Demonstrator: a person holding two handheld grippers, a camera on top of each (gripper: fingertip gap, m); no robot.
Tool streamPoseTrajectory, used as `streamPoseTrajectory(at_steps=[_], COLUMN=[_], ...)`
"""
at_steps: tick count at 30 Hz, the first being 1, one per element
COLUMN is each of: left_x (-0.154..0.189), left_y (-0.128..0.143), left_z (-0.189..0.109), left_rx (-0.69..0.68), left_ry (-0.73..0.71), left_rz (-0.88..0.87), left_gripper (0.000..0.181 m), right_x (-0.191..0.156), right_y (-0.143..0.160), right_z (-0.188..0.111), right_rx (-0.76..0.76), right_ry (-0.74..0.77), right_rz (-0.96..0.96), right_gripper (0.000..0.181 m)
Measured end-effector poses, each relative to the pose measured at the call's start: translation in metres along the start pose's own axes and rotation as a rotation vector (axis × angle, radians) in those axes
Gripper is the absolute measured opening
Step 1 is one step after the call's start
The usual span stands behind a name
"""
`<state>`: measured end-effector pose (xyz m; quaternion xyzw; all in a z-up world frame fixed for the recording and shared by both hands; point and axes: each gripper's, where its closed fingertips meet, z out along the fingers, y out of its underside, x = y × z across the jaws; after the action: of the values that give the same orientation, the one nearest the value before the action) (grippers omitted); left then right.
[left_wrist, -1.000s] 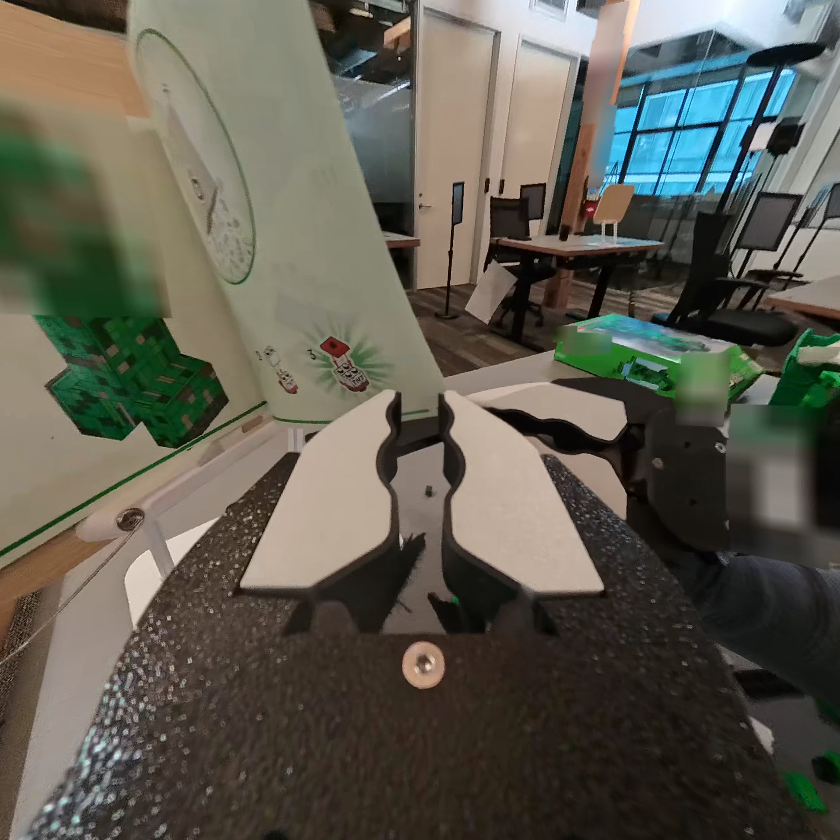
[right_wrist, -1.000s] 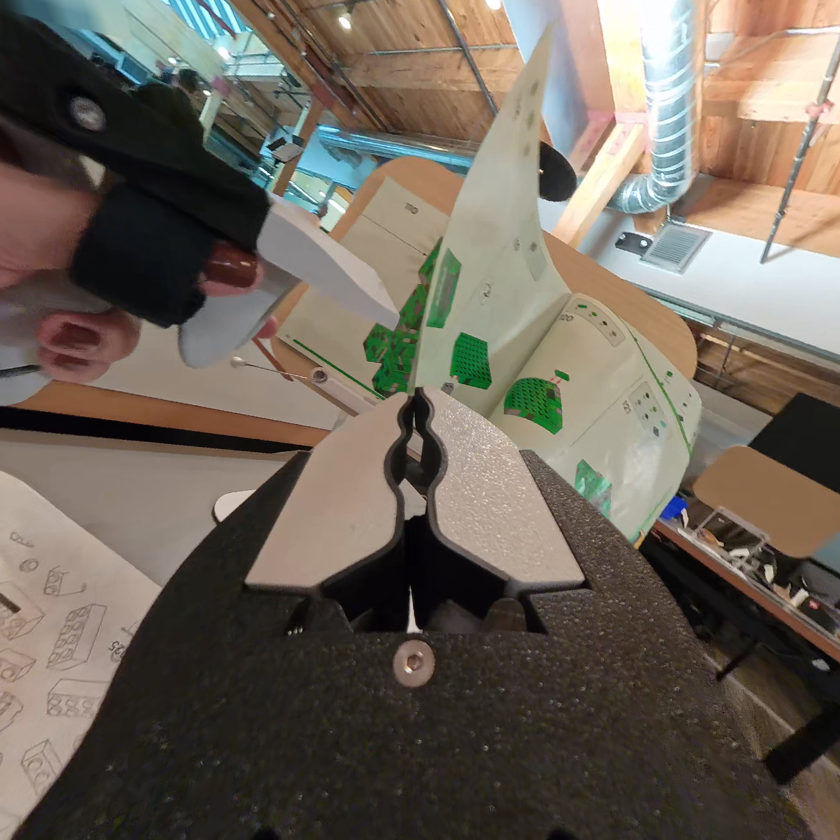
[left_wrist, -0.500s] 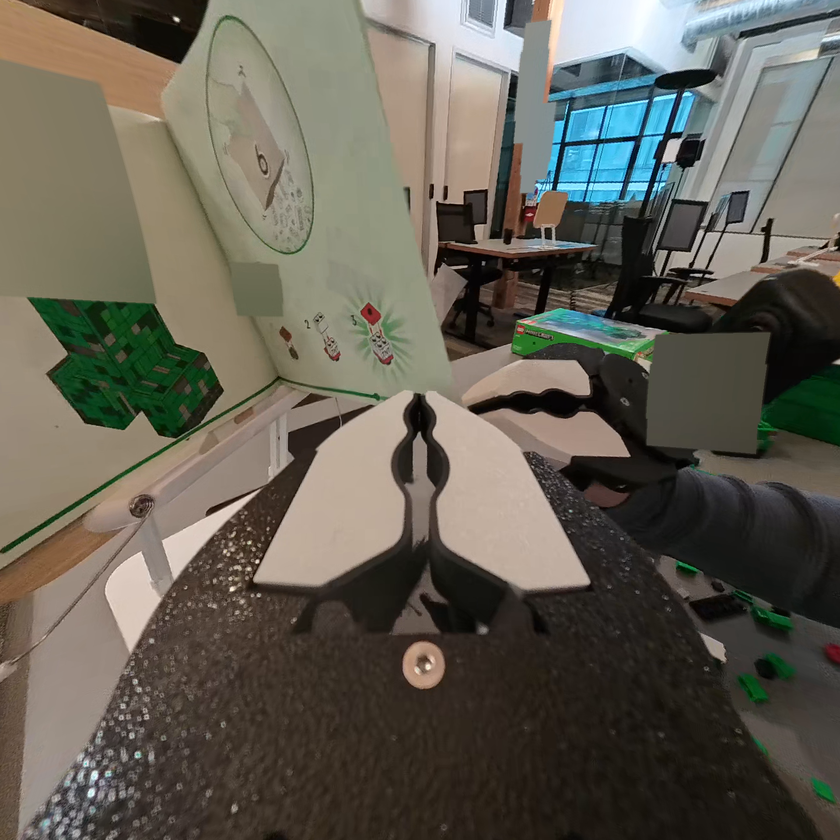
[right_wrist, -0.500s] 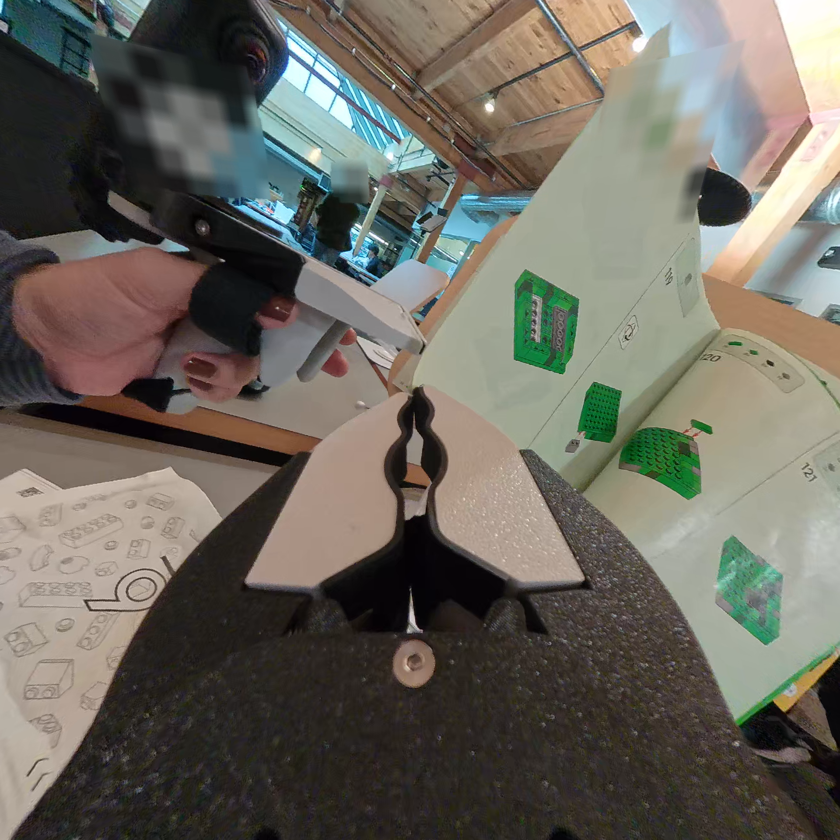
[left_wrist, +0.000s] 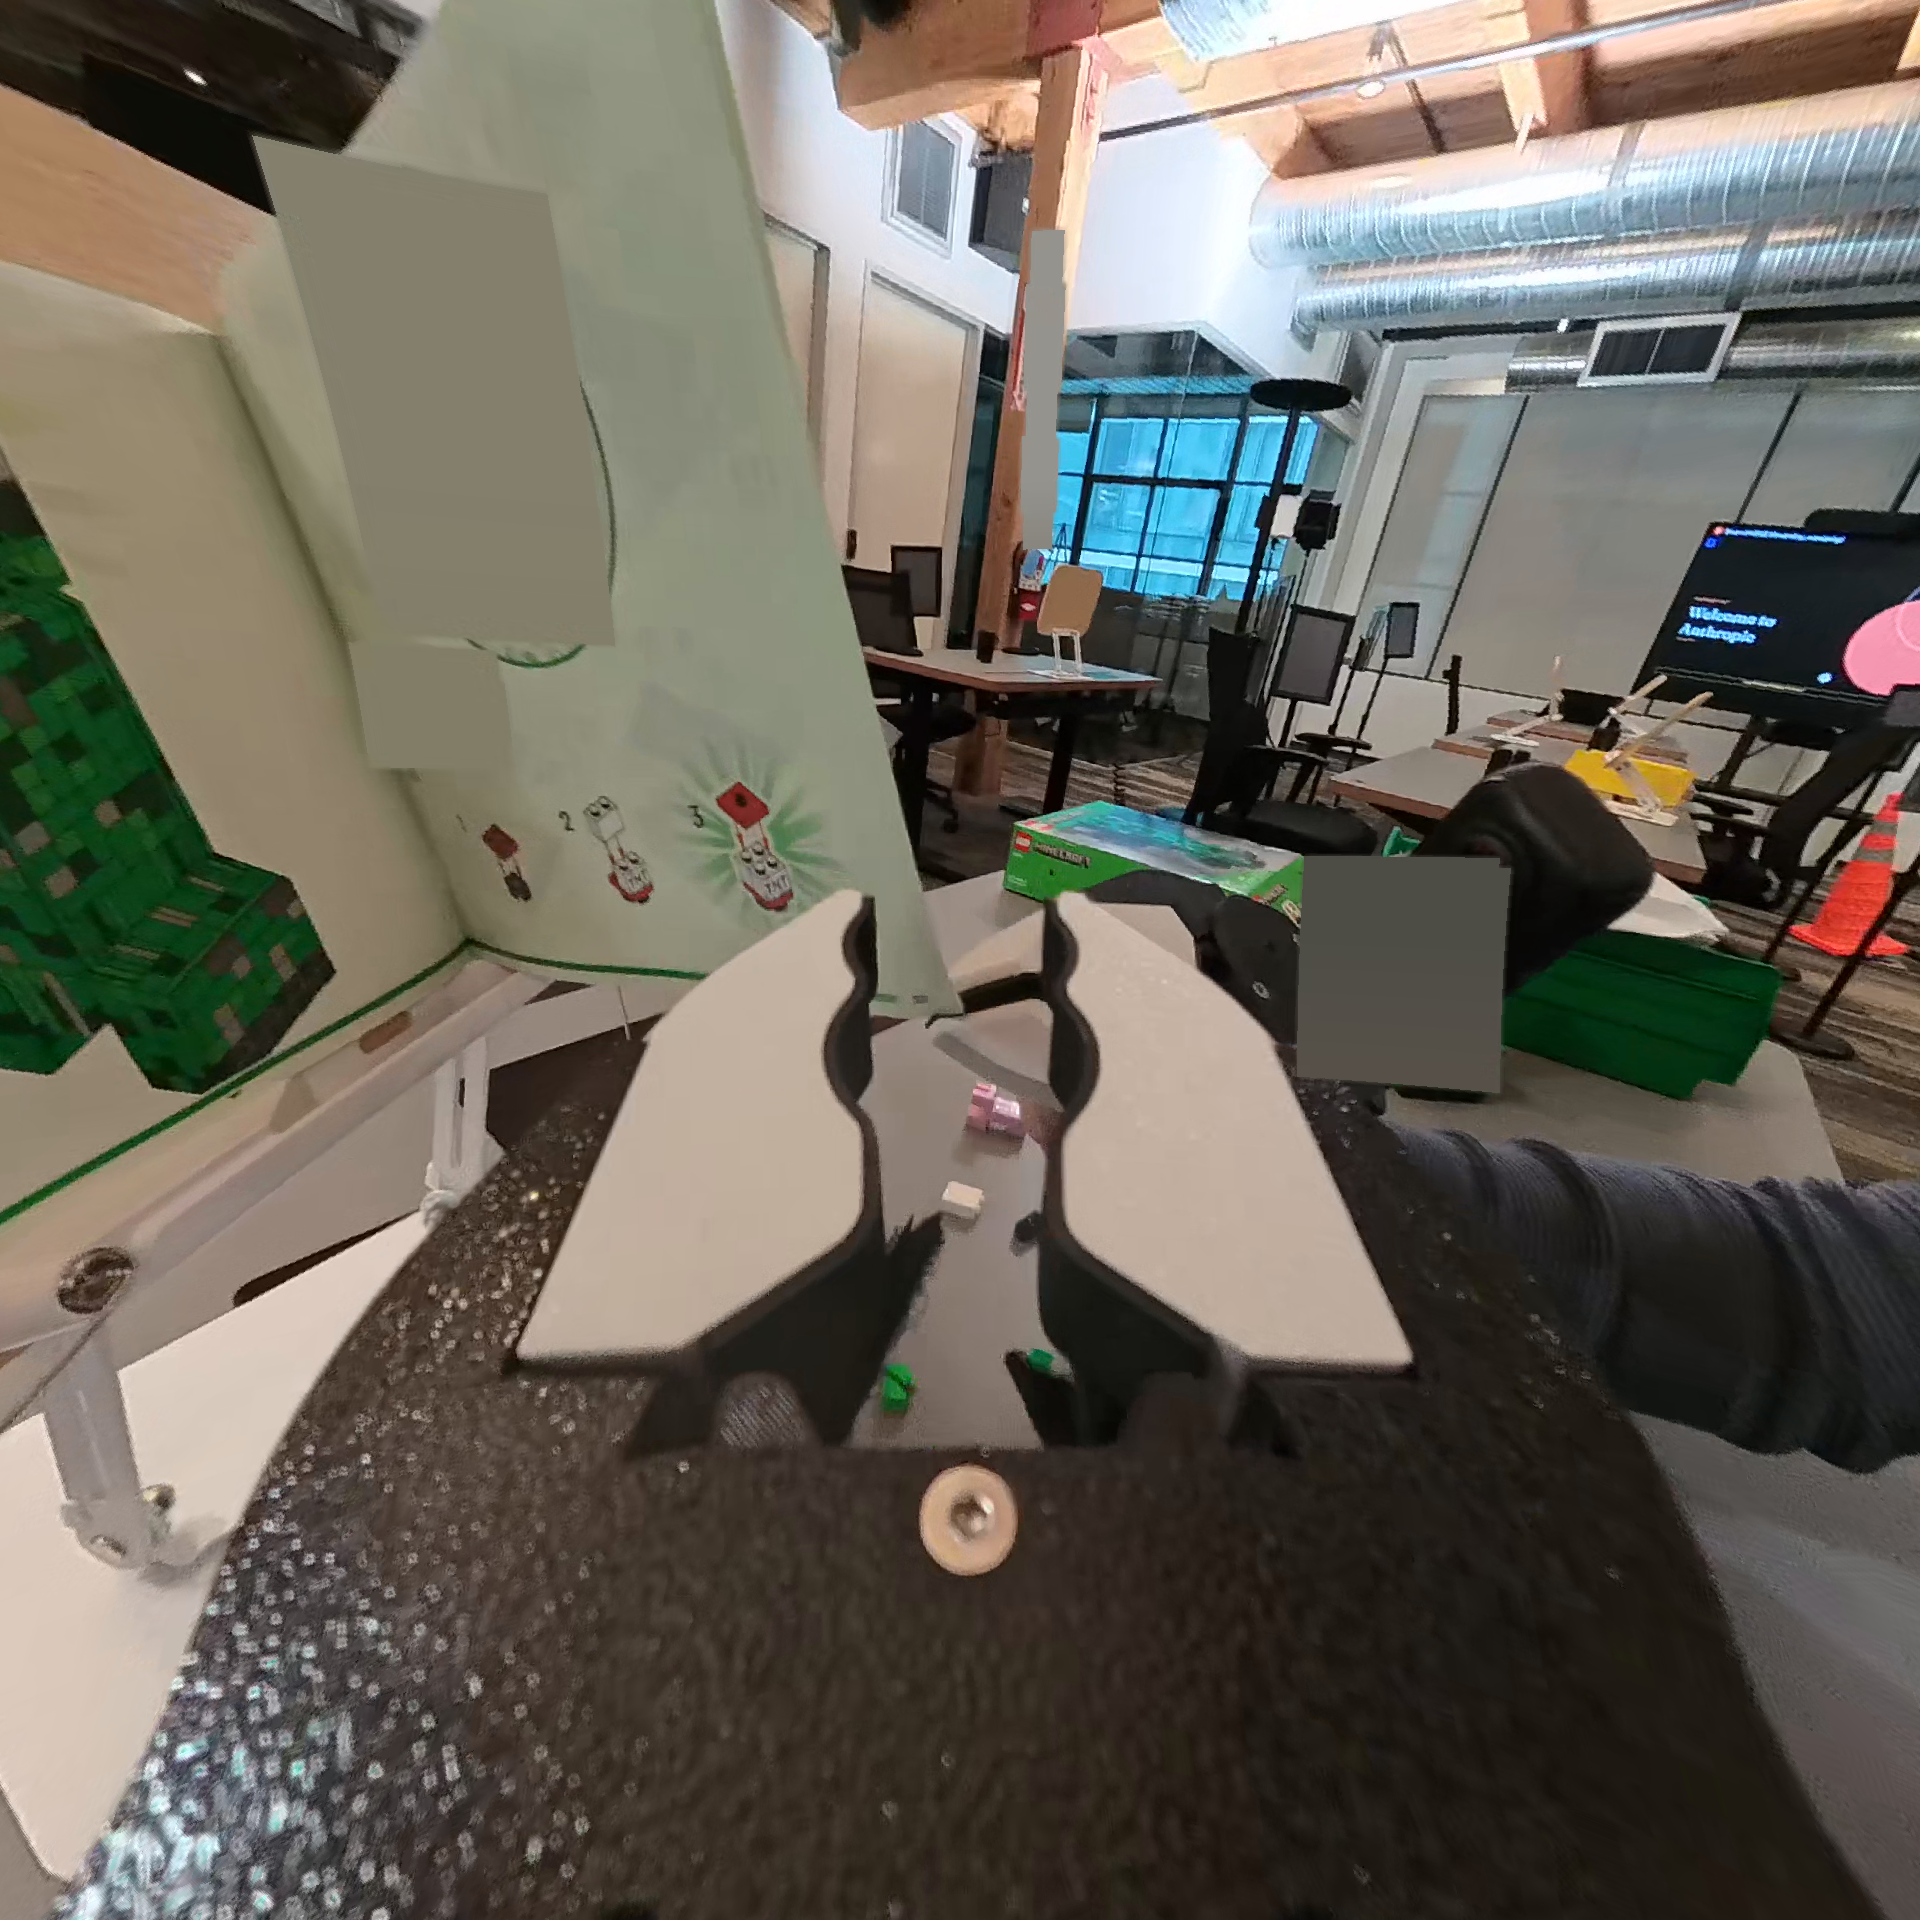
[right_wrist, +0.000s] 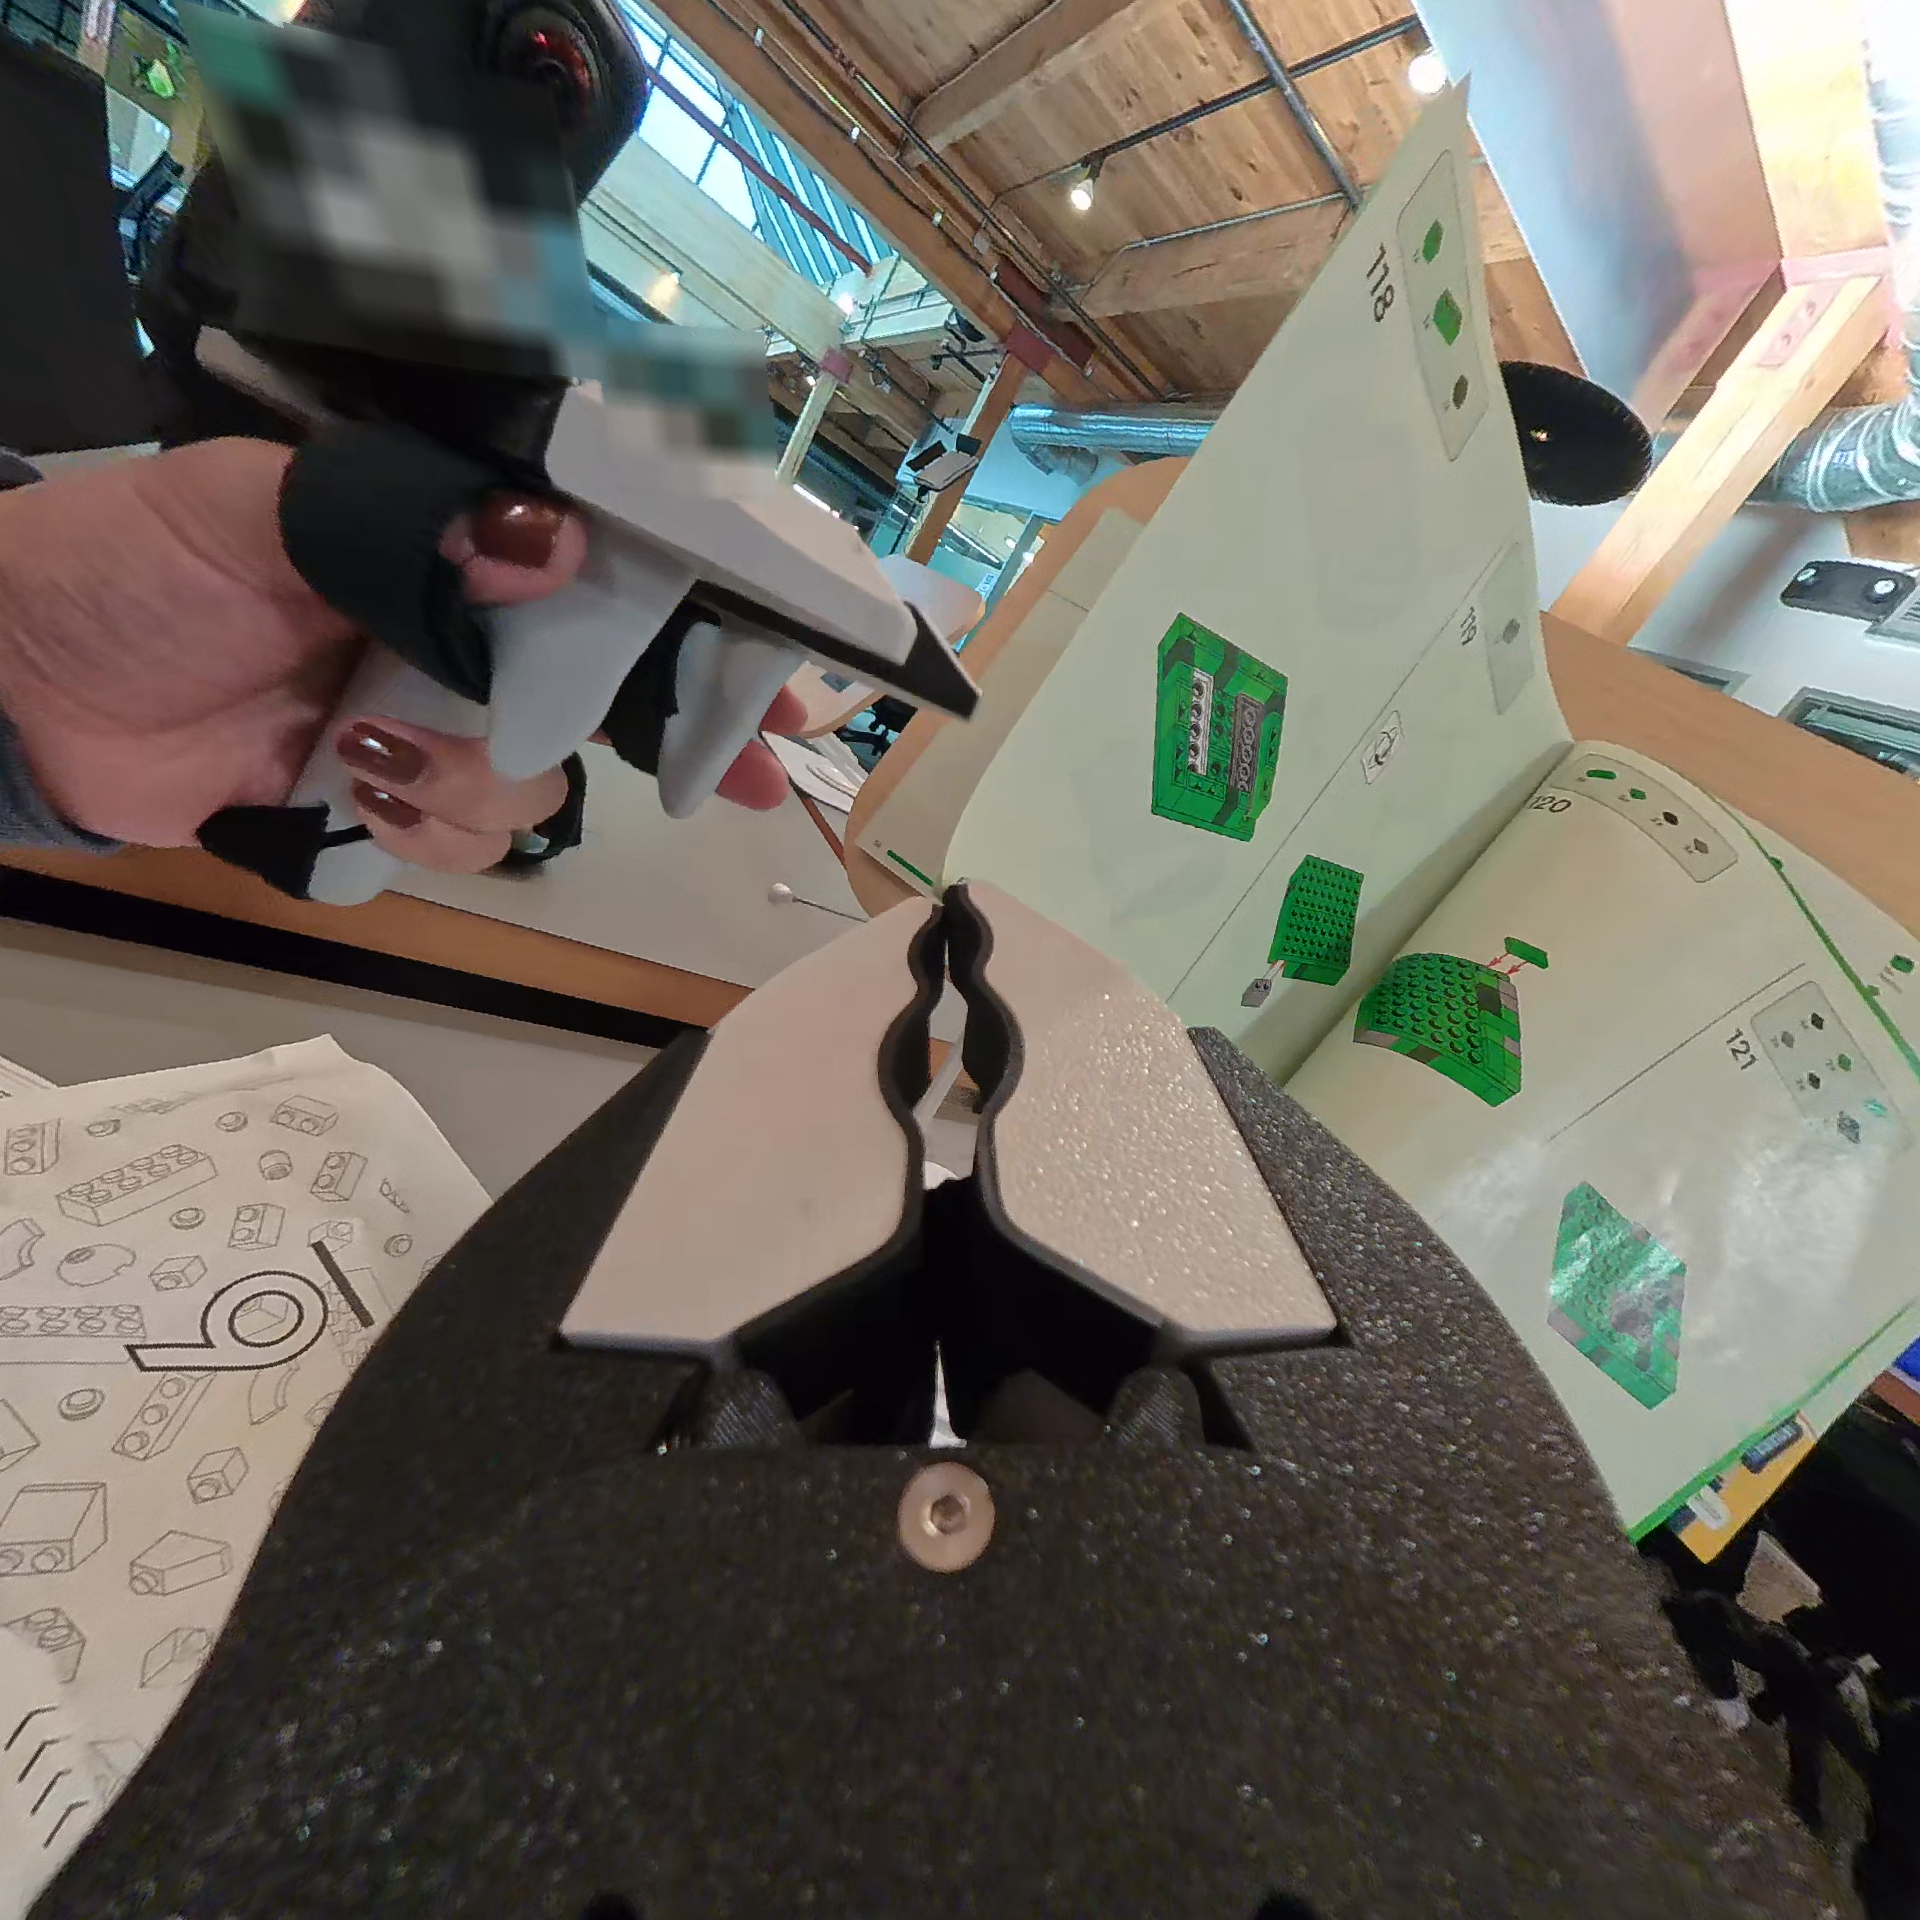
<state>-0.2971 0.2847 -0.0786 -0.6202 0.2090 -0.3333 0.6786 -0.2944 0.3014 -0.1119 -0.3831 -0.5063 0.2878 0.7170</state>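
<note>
Pinching the lower corner of the upright booklet page (right_wrist: 1299, 582), it seems, the right gripper (right_wrist: 953, 920) has its jaws nearly together, while the left gripper (left_wrist: 956, 914) (jaws parted, holding nothing) hovers just beside that page's bottom edge.
</note>
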Motion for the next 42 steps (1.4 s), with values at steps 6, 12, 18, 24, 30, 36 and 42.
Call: streamPoseTrajectory(at_steps=[6,12,18,24,30,36,42], left_x=[-0.01,-0.012,-0.014,-0.022,-0.02,-0.015,-0.027], left_y=[0.009,0.016,0.018,0.005,-0.001,0.009,0.011], left_z=[0.001,0.008,0.019,0.019,0.021,0.021,0.002], left_rx=[0.003,0.008,0.027,0.111,0.13,0.079,0.126], left_ry=[-0.059,-0.055,-0.07,-0.083,0.012,0.067,-0.033], left_rz=[-0.031,-0.069,-0.069,-0.096,-0.126,-0.086,-0.085], left_gripper=[0.023,0.022,0.025,0.048,0.041,0.012,0.01], right_x=[0.019,0.028,0.026,0.013,0.013,0.014,0.046], right_y=[-0.001,-0.003,-0.002,0.002,0.001,0.011,0.04], right_z=[-0.003,-0.005,-0.006,-0.006,-0.008,-0.007,-0.005], right_rx=[-0.006,-0.003,0.011,0.021,0.04,-0.017,-0.138], right_ry=[0.16,0.239,0.226,0.106,-0.023,-0.079,0.059], right_rz=[-0.044,-0.05,-0.034,0.016,0.177,0.196,0.236], right_gripper=[0.0,0.0,0.0,0.014,0.027,0.033,0.038])
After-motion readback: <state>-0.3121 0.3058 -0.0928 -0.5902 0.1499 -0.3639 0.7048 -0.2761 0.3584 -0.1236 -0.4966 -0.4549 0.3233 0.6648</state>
